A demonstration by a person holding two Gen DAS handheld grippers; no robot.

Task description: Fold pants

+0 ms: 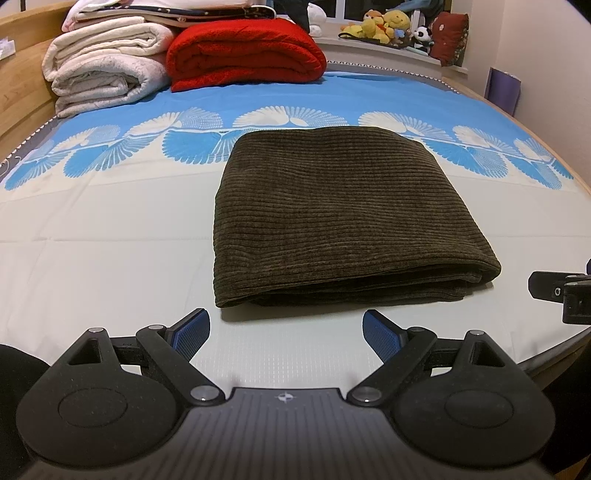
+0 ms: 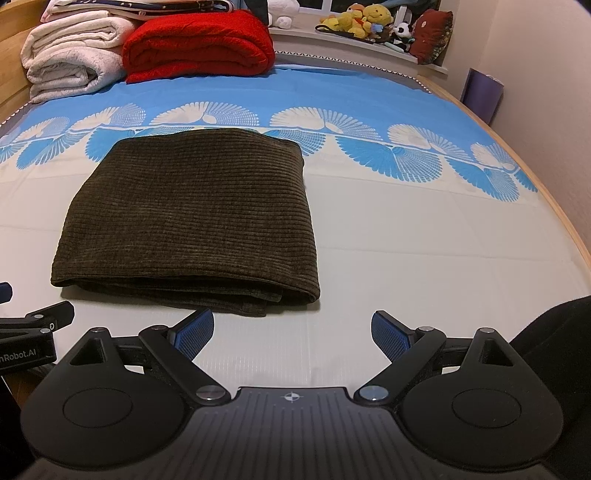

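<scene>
Dark olive corduroy pants [image 1: 340,214] lie folded into a thick rectangle on the bed; they also show in the right wrist view [image 2: 192,218]. My left gripper [image 1: 286,332] is open and empty, just short of the folded near edge. My right gripper [image 2: 293,332] is open and empty, near the pants' near right corner. The right gripper's body shows at the right edge of the left wrist view [image 1: 565,291]. The left gripper's body shows at the left edge of the right wrist view [image 2: 33,332].
The bed sheet [image 1: 110,240] is pale with a blue fan pattern. A red folded blanket [image 1: 243,55] and white folded blankets [image 1: 107,70] are stacked at the far left. Stuffed toys [image 1: 388,26] sit on the window ledge. The bed's wooden edge [image 2: 569,229] runs on the right.
</scene>
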